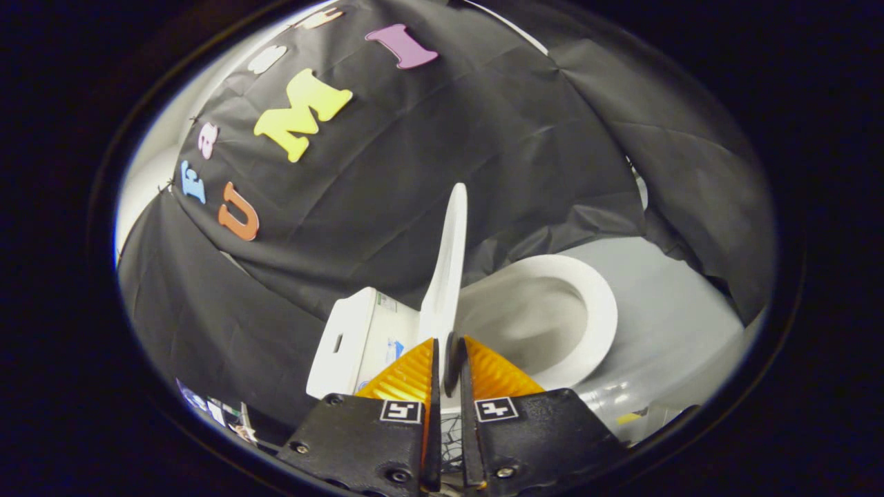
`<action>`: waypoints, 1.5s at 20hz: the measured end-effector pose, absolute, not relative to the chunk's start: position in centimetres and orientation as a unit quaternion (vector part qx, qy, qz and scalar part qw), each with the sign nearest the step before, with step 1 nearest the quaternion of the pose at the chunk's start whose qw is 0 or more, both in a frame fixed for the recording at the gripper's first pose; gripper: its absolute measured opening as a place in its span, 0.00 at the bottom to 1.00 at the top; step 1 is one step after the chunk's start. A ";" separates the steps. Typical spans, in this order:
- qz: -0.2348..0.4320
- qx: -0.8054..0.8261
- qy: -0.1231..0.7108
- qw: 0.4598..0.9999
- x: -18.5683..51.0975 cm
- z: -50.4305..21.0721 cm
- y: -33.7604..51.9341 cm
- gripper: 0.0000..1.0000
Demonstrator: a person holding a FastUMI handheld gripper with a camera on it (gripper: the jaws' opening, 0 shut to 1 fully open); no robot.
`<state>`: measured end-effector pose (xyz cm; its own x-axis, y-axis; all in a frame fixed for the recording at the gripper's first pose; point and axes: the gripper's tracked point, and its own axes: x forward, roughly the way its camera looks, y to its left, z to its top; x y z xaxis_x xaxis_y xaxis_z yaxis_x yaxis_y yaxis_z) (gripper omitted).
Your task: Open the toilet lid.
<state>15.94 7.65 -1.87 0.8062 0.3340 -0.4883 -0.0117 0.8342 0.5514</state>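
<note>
The white toilet lid (449, 262) stands raised and is seen edge-on, rising straight ahead of my fingers. Its near edge runs down into the narrow gap between them. My gripper (447, 348) is shut on that edge, with both fingers pressed against the lid's two faces. To the right of the lid lies the open white seat ring (599, 312) around the bowl (532, 317). To the left of the lid is the white tank (353, 338).
Black cloth (414, 159) hangs close behind and around the toilet as the booth's wall. A grey floor (680, 317) spreads beyond the bowl on the right. Small clutter (221, 414) lies low on the left beside the tank.
</note>
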 end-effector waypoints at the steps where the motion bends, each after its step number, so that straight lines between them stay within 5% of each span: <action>1: 0.092 0.264 0.296 0.913 16.6 -1.2 8.7 0.15; 30: 0.075 0.077 0.273 0.956 16.5 5.7 23.7 0.17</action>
